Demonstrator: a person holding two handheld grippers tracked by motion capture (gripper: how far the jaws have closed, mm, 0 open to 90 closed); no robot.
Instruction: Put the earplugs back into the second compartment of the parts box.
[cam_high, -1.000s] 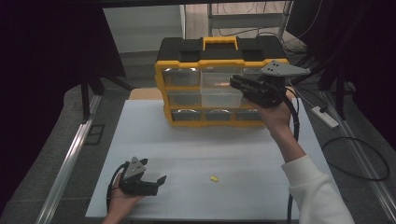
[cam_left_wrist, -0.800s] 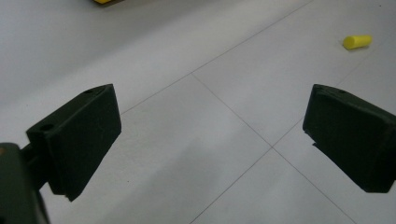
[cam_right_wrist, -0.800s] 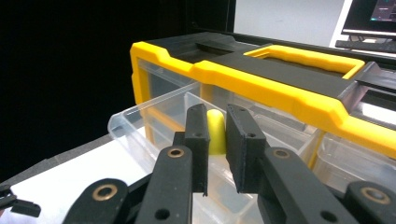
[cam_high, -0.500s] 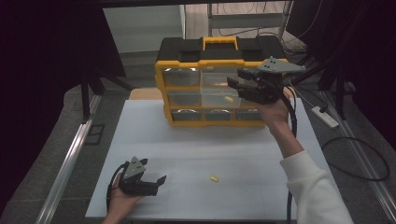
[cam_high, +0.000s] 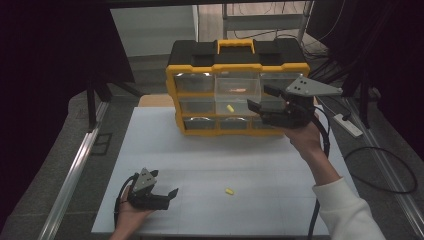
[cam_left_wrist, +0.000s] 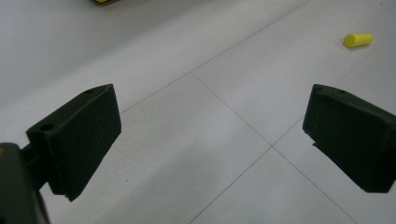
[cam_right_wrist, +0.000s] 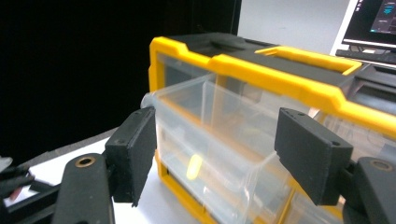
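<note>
small yellow cylinder (cam_high: 230, 108) lies in clear pulled-out drawer (cam_high: 237, 93).

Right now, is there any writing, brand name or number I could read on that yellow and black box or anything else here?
None can be read.
Yellow and black plastic drawer organiser: no label, brand or number visible on its frame or clear drawers.
Computer screen behind it, in the right gripper view: coloured lines of text, too small and blurred to read.
White table: only thin grid lines, no markings.
</note>
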